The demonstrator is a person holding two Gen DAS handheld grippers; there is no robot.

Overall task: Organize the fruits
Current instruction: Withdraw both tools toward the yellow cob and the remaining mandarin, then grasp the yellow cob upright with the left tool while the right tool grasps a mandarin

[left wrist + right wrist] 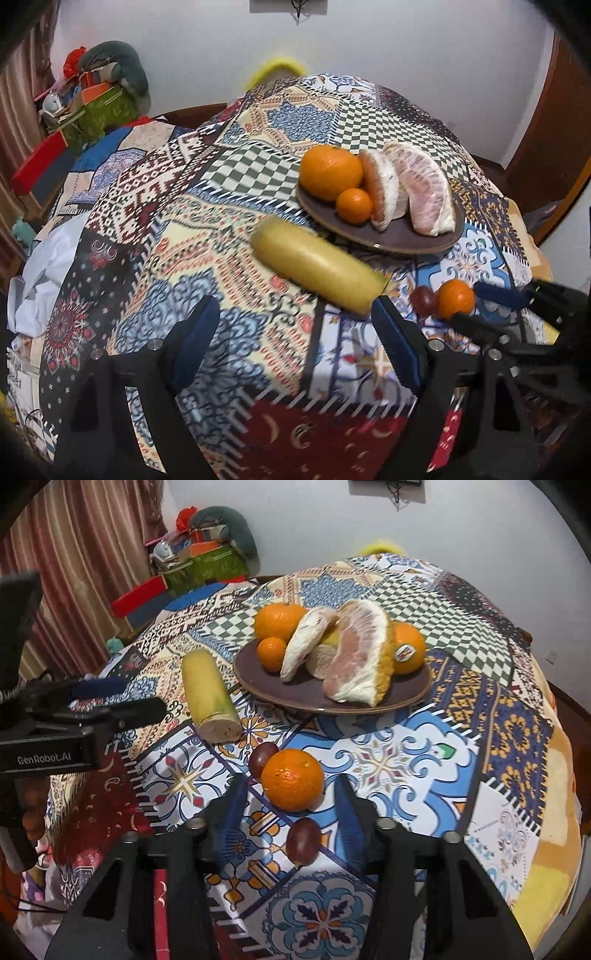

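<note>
Right tongs [286, 805]: spread wide, holding nothing; the loose orange [293, 779] sits on the bench just ahead, between the two tips, apart from both.
Near grape [303, 841]: lies between the right tongs, nearer than the orange.
Far grape [262, 760]: just beyond the orange on its left, touching or nearly so.
Left tongs [295, 325]: spread wide, empty; whether the right finger [397, 343] touches the near end of the yellow cut fruit [317, 267] I cannot tell.
Yellow cut fruit axis: long axis runs from that right finger away to the far left; in the right wrist view its cut face points back toward the tongs.
Open room: bare patterned cloth [221, 280] ahead and left of the left tongs; the bench edge [554, 812] falls away right of the right tongs.
Plate [258, 686]: farther on, beyond the cut fruit, carrying oranges and pomelo wedges [358, 657].
</note>
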